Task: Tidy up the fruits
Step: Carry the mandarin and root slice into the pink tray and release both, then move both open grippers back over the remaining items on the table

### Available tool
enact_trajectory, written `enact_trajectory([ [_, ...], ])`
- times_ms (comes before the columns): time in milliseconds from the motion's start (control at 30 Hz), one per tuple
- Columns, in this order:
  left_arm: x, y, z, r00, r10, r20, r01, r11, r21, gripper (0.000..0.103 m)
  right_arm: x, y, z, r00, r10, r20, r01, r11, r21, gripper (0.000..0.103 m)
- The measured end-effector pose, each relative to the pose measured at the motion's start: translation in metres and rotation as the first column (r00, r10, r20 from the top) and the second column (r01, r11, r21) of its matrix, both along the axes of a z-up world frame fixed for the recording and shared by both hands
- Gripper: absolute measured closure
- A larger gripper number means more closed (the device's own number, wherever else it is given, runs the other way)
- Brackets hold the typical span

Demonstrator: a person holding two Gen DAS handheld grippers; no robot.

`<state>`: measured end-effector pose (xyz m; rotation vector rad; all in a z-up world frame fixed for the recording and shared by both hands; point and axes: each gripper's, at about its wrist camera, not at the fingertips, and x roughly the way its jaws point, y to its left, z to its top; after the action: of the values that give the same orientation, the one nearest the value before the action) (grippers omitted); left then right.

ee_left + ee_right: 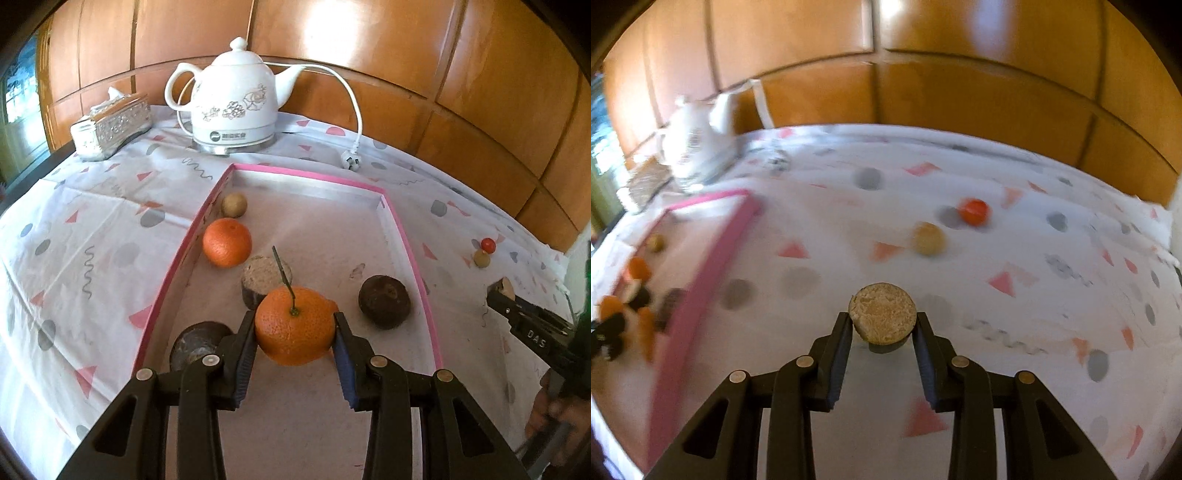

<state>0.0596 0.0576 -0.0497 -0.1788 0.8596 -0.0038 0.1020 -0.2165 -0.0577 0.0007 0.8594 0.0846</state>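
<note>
While the left hand-held gripper (295, 328) grips a stemmed orange (295, 325) above the pink-rimmed tray (410, 251), lower before releasing (fruit rolls); the right hand-held gripper (882, 328) clamps a cut brown fruit half (882, 314) over the tabletop (1015, 240).

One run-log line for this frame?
left gripper: shut on orange, above pink-rimmed tray | right gripper: shut on halved fruit, above tablecloth
</note>
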Motion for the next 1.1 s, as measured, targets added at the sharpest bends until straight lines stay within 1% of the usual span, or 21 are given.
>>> enact_trajectory([
  [100, -0.002, -0.001, 0.0, 1.0, 0.004, 0.004, -0.004, 1.0, 0.0, 0.063, -0.004, 0.024, 0.012, 0.996, 0.088, 0.017, -0.089, 0.996, 0.027, 0.069],
  [233, -0.005, 0.001, 0.001, 1.0, 0.007, 0.012, -0.007, 1.0, -0.002, 0.063, -0.007, 0.057, 0.024, 0.982, 0.188, 0.033, -0.19, 0.98, 0.061, 0.069],
  [433, -0.008, 0.005, 0.002, 1.0, 0.015, 0.019, -0.015, 1.0, -0.009, 0.063, 0.002, 0.095, 0.033, 0.96, 0.28, 0.026, -0.281, 0.954, 0.105, 0.069],
  [567, -0.009, 0.007, 0.004, 1.0, 0.019, 0.023, -0.019, 1.0, -0.017, 0.062, 0.013, 0.12, 0.039, 0.946, 0.322, 0.026, -0.323, 0.94, 0.112, 0.069],
  [700, -0.011, 0.009, 0.006, 0.999, 0.022, 0.034, -0.021, 1.0, -0.017, 0.061, 0.018, 0.138, 0.043, 0.941, 0.337, 0.019, -0.337, 0.934, 0.123, 0.069],
  [767, -0.012, 0.01, 0.007, 0.999, 0.026, 0.039, -0.025, 0.999, -0.023, 0.059, 0.021, 0.145, 0.043, 0.938, 0.346, 0.016, -0.345, 0.928, 0.142, 0.069],
  [833, -0.013, 0.011, 0.008, 0.999, 0.031, 0.043, -0.03, 0.999, -0.026, 0.057, 0.023, 0.149, 0.044, 0.938, 0.346, 0.019, -0.345, 0.927, 0.146, 0.066],
  [967, -0.012, 0.011, 0.008, 0.999, 0.032, 0.035, -0.031, 0.999, -0.032, 0.056, 0.02, 0.149, 0.044, 0.939, 0.344, 0.025, -0.344, 0.926, 0.158, 0.065],
  [1100, -0.012, 0.009, 0.008, 0.999, 0.031, 0.033, -0.03, 0.999, -0.034, 0.056, 0.015, 0.139, 0.042, 0.949, 0.314, 0.021, -0.313, 0.934, 0.175, 0.065],
])
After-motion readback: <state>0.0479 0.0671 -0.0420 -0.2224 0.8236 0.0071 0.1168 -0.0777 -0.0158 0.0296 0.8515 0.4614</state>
